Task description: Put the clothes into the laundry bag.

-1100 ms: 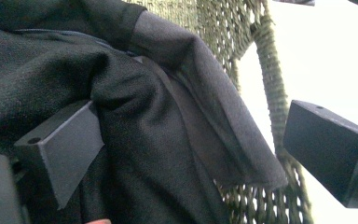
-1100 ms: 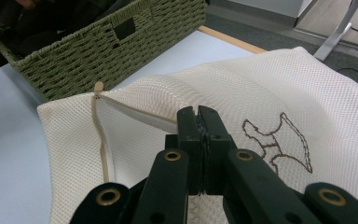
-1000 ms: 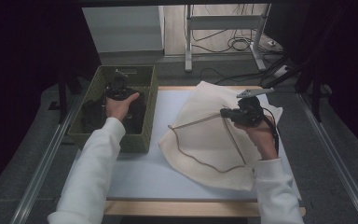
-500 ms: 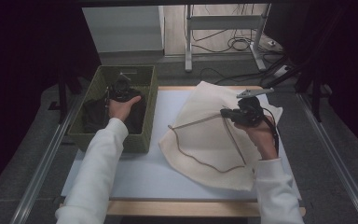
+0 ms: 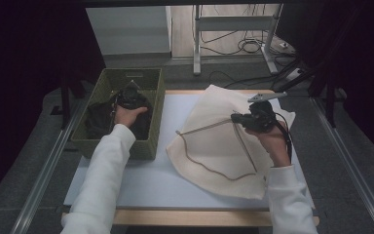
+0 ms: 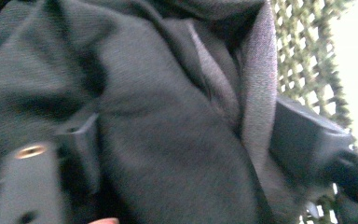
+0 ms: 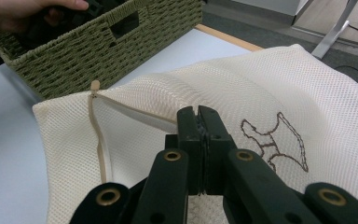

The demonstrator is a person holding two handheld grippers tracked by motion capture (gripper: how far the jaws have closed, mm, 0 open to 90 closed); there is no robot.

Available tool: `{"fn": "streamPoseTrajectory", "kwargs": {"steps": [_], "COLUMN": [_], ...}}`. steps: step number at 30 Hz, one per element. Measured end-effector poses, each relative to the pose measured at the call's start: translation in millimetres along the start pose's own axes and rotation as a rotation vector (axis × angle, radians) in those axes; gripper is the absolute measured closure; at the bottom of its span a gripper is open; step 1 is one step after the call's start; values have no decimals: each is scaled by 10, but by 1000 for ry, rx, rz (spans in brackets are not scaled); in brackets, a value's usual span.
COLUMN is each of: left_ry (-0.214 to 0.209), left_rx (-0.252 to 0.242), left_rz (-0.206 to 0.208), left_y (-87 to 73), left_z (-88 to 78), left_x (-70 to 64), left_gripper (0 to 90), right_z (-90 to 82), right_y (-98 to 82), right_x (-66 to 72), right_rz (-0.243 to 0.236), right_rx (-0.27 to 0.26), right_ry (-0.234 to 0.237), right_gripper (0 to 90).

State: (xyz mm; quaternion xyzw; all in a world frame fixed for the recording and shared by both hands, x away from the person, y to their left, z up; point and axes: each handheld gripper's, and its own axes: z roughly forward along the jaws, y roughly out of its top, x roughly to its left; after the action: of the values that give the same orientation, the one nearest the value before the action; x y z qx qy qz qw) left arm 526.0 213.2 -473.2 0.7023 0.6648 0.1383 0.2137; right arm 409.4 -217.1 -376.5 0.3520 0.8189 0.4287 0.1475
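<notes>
Left gripper [image 5: 129,97] down in the wicker basket [image 5: 153,124], fingers [image 6: 307,149] just been closing round dark clothing [image 6: 168,140] for lifting out. Right gripper [image 7: 198,119] clenched on mesh laundry bag's [image 5: 214,146] zippered mouth, holding it open on the tabletop [image 5: 141,180].

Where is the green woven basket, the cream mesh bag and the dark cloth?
Green woven basket [image 5: 152,127]: high view, on its right side wall.
Cream mesh laundry bag [image 7: 279,79]: right gripper view, on the mesh panel above the embroidered outline.
Dark grey cloth [image 6: 168,140]: left gripper view, on the fold between the jaws.
</notes>
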Motion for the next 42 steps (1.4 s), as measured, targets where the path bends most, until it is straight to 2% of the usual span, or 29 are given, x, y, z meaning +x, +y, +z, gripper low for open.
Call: {"fn": "streamPoseTrajectory", "kwargs": {"steps": [2, 4, 6, 8, 9, 11, 13, 16, 19, 23, 26, 28, 37, 42], "left_ry": [-16, -32, -48, -59, -76, -81, -93, -95, -83, -47, -22, -19, -35, -32], "left_rx": [7, 10, 17, 19, 22, 23, 18, 5, -10, -44, -74, -98, -218, -271], "left_rz": [11, 10, 17, 29, 38, 40, 50, 90, 124, 186, 216, 223, 209, 228], "left_y": [-9, -14, -20, -28, -36, -37, -42, -50, -59, -82, -106, -122, -193, -216], "left_z": [10, 9, 9, 8, 10, 8, 1, -27, -83, -188, -284, -342, -652, -834], "left_x": [35, 68, 98, 114, 131, 138, 151, 154, 158, 145, 138, 154, 322, 341], "left_gripper": [296, 403, 430, 495, 564, 624, 643, 689, 700, 714, 719, 722, 732, 736], "right_z": [0, 2, 3, 6, 7, 7, 7, 11, 7, -8, -22, -25, -40, -32], "right_y": [-1, -2, -3, -4, -5, -5, -5, -5, -7, -7, -4, -2, -4, -4], "right_x": [0, -3, -3, -2, 0, 1, 0, -4, -11, -20, -15, -14, -37, -32], "right_rz": [0, 3, 4, 4, 2, 2, 3, 5, 6, 8, 11, 10, 15, 15], "right_rx": [0, 2, 2, 3, 3, 3, 3, 3, 1, -4, -6, -8, -15, -12], "right_ry": [0, 0, 0, 0, -1, -2, -1, 4, 5, 3, 0, -2, -4, -4], "right_gripper": [890, 890, 890, 890, 890, 890, 890, 890, 890, 890, 890, 890, 890, 890]}}
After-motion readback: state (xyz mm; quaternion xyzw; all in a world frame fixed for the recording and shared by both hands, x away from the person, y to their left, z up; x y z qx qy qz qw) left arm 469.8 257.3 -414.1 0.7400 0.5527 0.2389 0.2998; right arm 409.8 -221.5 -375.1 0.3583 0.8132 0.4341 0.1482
